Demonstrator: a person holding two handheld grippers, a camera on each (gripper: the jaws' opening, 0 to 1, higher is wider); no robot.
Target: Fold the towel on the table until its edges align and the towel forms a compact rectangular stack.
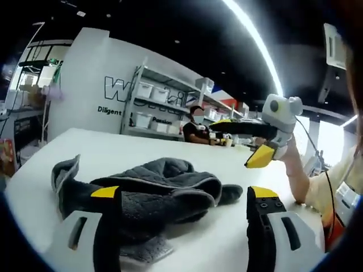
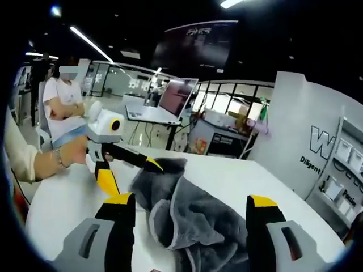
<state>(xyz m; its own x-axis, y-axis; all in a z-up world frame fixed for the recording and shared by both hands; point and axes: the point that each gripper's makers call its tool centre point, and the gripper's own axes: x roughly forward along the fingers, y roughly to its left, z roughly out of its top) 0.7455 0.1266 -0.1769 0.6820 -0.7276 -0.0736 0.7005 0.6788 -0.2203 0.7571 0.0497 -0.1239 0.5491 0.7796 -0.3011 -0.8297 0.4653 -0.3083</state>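
My left tongs (image 1: 184, 195) stand wide open, gripping nothing, with the grey towel (image 1: 153, 192) crumpled in a loose heap on the table (image 1: 227, 238) just ahead, partly between them. My right tongs (image 2: 191, 205) gape too, empty, over the towel's rumpled folds.

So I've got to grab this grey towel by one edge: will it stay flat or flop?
Likely floppy: the towel lies bunched in soft folds on the white table, so a lifted edge should drape. Its thick pile suggests it grips well rather than slipping. It won't roll.
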